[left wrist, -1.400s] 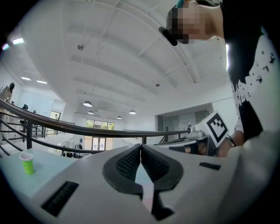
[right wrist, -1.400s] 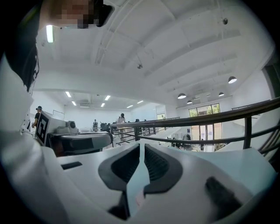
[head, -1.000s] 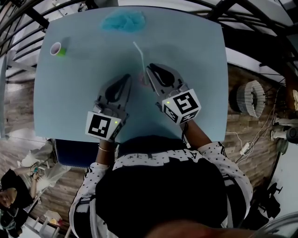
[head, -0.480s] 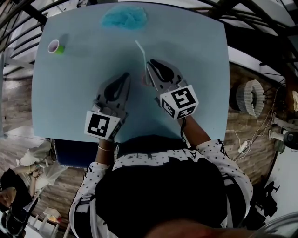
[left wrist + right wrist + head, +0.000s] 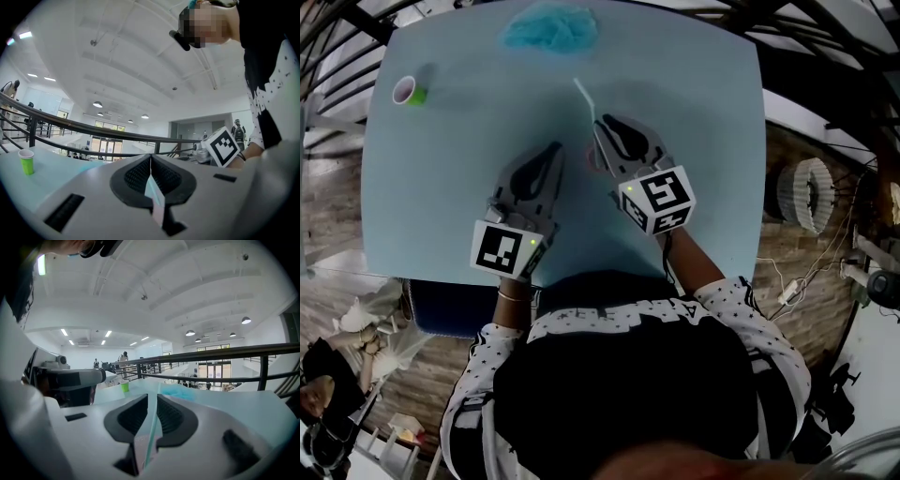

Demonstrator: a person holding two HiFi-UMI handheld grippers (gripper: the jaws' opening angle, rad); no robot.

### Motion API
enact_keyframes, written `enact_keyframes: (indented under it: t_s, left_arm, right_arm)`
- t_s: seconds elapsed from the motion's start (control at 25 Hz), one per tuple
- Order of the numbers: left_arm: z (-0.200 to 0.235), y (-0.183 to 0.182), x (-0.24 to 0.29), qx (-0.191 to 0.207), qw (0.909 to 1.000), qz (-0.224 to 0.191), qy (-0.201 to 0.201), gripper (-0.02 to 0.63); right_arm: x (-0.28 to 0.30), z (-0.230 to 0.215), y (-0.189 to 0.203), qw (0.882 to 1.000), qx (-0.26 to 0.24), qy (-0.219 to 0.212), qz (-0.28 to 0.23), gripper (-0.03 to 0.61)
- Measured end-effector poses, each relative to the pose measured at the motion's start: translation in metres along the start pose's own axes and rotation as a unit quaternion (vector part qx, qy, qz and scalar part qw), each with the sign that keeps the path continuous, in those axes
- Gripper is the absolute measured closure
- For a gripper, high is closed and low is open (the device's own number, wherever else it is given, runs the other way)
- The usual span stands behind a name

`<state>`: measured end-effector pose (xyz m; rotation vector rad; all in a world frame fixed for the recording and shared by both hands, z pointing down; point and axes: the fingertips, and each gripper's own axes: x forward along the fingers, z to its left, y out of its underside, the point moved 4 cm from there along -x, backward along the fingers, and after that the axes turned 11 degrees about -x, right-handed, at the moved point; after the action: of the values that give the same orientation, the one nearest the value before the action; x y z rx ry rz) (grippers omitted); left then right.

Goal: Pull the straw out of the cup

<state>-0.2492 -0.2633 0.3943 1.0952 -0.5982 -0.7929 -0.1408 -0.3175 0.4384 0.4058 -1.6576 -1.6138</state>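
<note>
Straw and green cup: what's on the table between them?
Nothing. In the head view the table is bare between the straw and the green cup.

Black top [image 5: 619,375], white black-speckled sleeves [image 5: 748,323]; grey left gripper [image 5: 554,150], right gripper [image 5: 602,124], black pads, 2 white marker cubes [image 5: 656,199].

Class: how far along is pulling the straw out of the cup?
Done: the right gripper is shut on the straw above the cup. In hand: only that grip; the left gripper is shut, empty, beside the cup. Left: the whole pull, as the straw's lower end sits in the cup.
</note>
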Motion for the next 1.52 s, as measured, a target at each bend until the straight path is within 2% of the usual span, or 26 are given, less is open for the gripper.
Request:
enact_keyframes:
  t_s: [0.32,0.8,1.52]
  left_arm:
    - [0.009,-0.001,0.001,-0.007,1.0,-0.001,-0.001,0.6]
    - [0.014,-0.001,-0.003,-0.024,0.9997,-0.005,-0.005,0.6]
    - [0.019,-0.002,-0.004,-0.026,0.9996,-0.008,-0.011,0.6]
  right_arm:
    - [0.013,0.002,0.006,1.0,0.0,-0.002,0.012,0.512]
    - [0.022,-0.001,0.018,1.0,0.001,0.006,0.031,0.512]
    - [0.031,0.0,0.019,0.998,-0.034,0.002,0.06,0.512]
